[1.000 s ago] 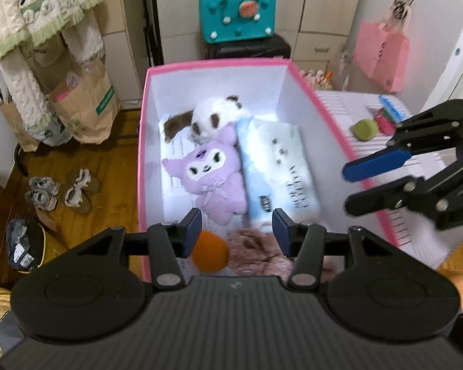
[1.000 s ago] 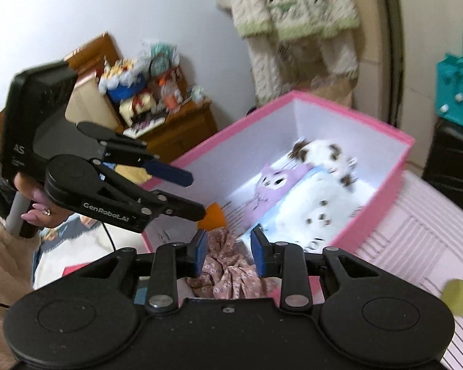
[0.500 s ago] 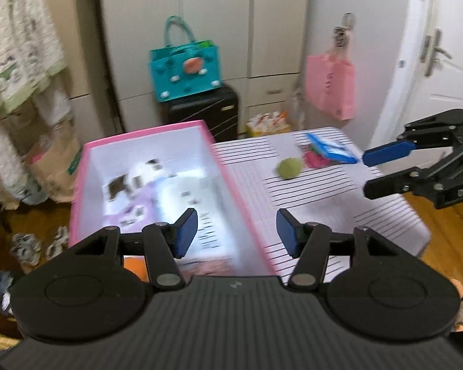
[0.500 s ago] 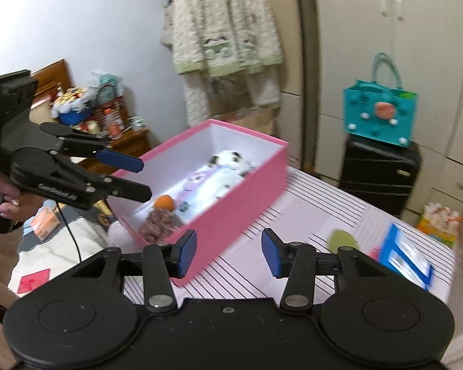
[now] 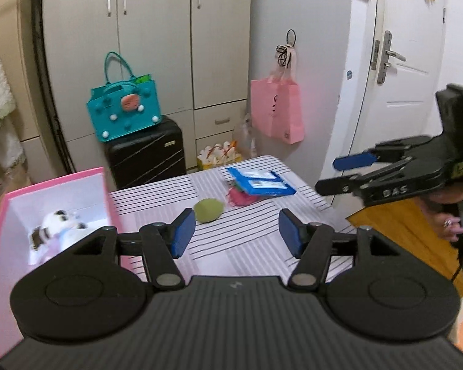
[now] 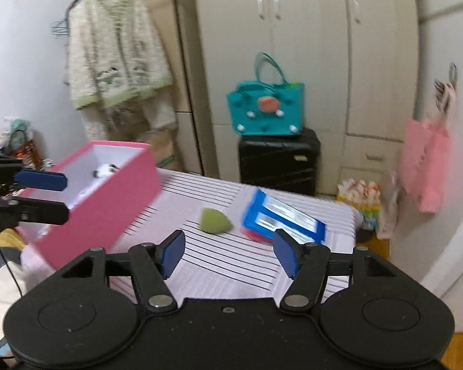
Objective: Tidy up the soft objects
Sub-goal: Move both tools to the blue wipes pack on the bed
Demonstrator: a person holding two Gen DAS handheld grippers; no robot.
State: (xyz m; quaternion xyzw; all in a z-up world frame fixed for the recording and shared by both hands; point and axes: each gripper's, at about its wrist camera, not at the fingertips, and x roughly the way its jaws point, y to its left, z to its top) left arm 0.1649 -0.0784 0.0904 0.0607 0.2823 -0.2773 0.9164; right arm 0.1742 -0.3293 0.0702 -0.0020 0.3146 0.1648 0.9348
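left gripper (image 5: pixel 234 231) jaws apart, empty, just widening | right gripper (image 6: pixel 227 249) likewise | green sponge (image 5: pixel 209 211) mid-frame on striped table (image 5: pixel 247 246), apart from pink box (image 5: pixel 108 197) at left | risk: both converging may collide, or round sponge squirts out

Only readable bit: pale letters "DAS" or so, first character partly cut off, on the side of the black two-finger right gripper (image 5: pixel 339 174) in the left wrist view. Some dark print on the pink hanging tote bag (image 5: pixel 277 112), too small to make out. Label panels on the flat blue packet (image 5: pixel 260 182) on the table, too blurred in both views.
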